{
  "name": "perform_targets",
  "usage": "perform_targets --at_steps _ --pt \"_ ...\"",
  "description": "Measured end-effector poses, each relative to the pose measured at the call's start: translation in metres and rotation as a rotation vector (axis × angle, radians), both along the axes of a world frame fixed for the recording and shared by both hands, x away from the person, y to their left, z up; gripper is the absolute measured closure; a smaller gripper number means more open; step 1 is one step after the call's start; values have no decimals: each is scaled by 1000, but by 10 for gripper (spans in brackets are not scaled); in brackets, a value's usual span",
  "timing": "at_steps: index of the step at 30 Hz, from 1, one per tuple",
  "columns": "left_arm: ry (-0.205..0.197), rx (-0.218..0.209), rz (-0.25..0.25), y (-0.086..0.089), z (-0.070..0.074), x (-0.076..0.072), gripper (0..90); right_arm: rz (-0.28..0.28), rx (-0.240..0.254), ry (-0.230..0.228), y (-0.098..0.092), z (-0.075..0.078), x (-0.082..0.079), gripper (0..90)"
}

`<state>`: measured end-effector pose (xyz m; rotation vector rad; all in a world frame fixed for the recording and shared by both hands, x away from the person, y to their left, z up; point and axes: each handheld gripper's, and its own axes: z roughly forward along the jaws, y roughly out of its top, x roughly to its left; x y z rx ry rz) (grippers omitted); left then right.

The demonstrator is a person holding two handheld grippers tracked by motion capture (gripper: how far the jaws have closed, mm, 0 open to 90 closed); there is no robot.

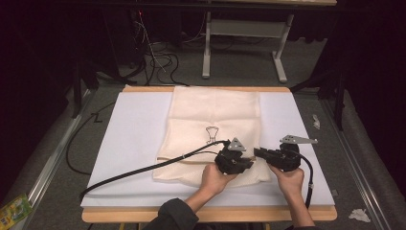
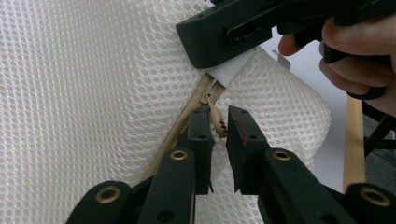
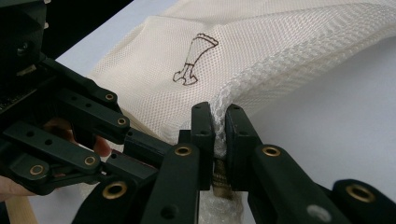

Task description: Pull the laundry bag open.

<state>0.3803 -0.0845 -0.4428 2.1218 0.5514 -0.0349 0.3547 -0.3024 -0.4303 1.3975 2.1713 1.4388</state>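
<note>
A: Where's the mesh bag [image 1: 214,129] lying?

B: Flat on the white worktop [image 1: 129,134], towards the middle, with its near edge just in front of the person's hands. There's a small dark drawing [image 3: 194,59] printed on the mesh

A: And the right gripper [image 3: 219,128]?

B: Closed on the bag's edge. In the right gripper view a bunched strip of white mesh is squeezed between its two black jaws, with a bit of tan trim showing lower down between them. In the high view the right gripper [image 1: 280,157] sits at the bag's near right corner

A: The left gripper [image 2: 219,128]?

B: It's at the tan zipper [image 2: 184,123] that runs along the mesh. The zipper pull [image 2: 217,120] hangs in the narrow gap between its jaws; the jaws stand close together around it, but I can't tell whether the pads actually press on it yet

A: How near are the two grippers?

B: Very near. The left gripper view has the other gripper's jaw just above the zipper's end, clamping white fabric, and from the high view the left gripper [image 1: 234,160] lies just beside the right one over the bag's near edge
</note>
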Motion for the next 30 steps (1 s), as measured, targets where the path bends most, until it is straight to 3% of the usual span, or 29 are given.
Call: perform_targets --at_steps 5,30 --pt "6 9 9 1 1 3 857 0 2 5 2 1 0 852" --pt "14 20 -13 4 4 5 867 12 -23 5 -1 0 -1 851"
